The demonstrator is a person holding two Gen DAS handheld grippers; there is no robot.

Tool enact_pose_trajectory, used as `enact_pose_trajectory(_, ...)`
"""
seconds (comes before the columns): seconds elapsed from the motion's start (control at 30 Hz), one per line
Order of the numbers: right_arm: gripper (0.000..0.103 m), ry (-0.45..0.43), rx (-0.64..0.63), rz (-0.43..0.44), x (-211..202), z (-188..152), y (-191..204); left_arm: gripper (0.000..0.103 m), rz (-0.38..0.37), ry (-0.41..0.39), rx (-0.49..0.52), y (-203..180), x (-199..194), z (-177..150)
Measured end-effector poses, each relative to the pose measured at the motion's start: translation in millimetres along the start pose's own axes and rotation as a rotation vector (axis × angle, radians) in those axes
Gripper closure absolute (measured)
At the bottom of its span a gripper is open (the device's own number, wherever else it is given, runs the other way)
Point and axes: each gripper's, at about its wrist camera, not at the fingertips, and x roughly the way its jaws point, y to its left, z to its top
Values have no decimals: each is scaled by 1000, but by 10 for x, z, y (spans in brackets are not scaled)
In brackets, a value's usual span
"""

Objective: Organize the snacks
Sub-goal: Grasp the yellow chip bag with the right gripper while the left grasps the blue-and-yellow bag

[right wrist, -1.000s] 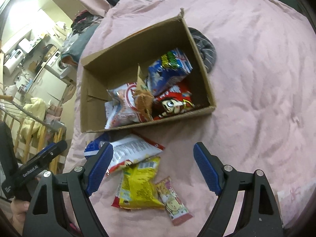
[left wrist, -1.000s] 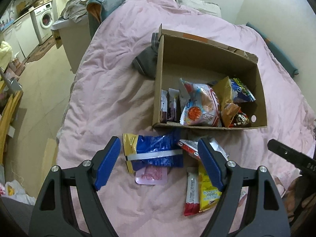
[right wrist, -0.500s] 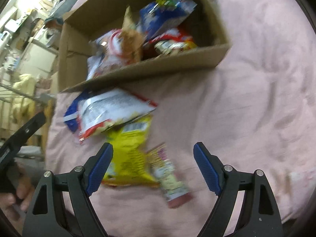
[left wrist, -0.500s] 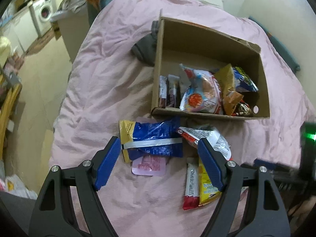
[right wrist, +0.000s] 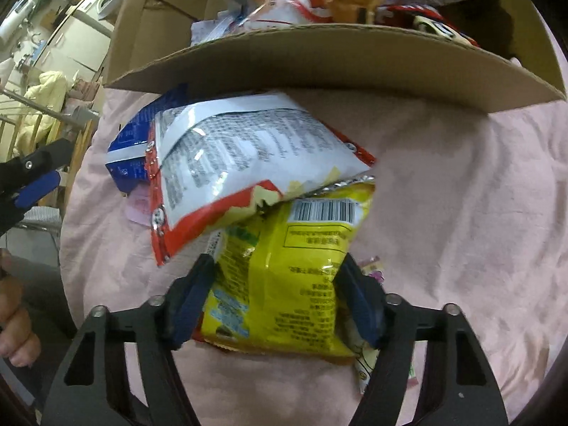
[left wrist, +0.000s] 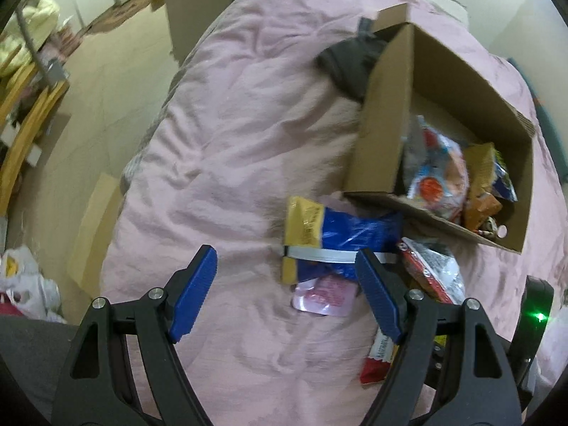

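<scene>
A cardboard box [left wrist: 387,113] with several snack bags inside lies on the pink bedspread [left wrist: 241,135]; its near wall [right wrist: 337,60] fills the top of the right wrist view. In front of it lie a blue and gold bag [left wrist: 337,241], a white and red bag [right wrist: 234,156] and a yellow bag [right wrist: 291,266]. My right gripper [right wrist: 277,301] has its fingers pressed against both sides of the yellow bag. My left gripper [left wrist: 284,298] is open and empty, above the bedspread just left of the blue bag.
A pink packet [left wrist: 326,294] lies under the blue bag and a red bar [left wrist: 376,365] near the right finger. A dark cloth [left wrist: 351,60] lies beside the box's far corner. The bed's left edge drops to the floor [left wrist: 106,99], with furniture and a washing machine beyond.
My right gripper has dropped down toward the loose snacks and closed its fingers around the yellow bag. My left gripper has shifted left, staying open.
</scene>
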Motion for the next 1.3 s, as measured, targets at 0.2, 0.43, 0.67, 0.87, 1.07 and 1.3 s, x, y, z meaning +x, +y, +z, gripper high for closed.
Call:
enact_pose_trajectory(0.2,64,-24,11,25,-160,-29,-97,26,3,41,-59,106,96,29)
enact_pose_trajectory(0.43,67,-90,46,64,-501,-219,-327,26,-40,69,-47,31,200,39)
enact_pose_trajectory(0.67,67,-208,190,118,-803,-210,-695,12,-75,104,5,-230,463,75)
enact_pose_trajectory(0.87,67,-214,206,132,-789,-186,-707,12,-63,159,39,-379,708,101)
enact_pose_trajectory(1.07,67,-201,204,131,-816,-190,-774,12,-81,148,20,-433,915,157)
enact_pose_trajectory(1.3,67,-193,175,126,-788,-95,-668,74,-82,104,96,-581,772,117)
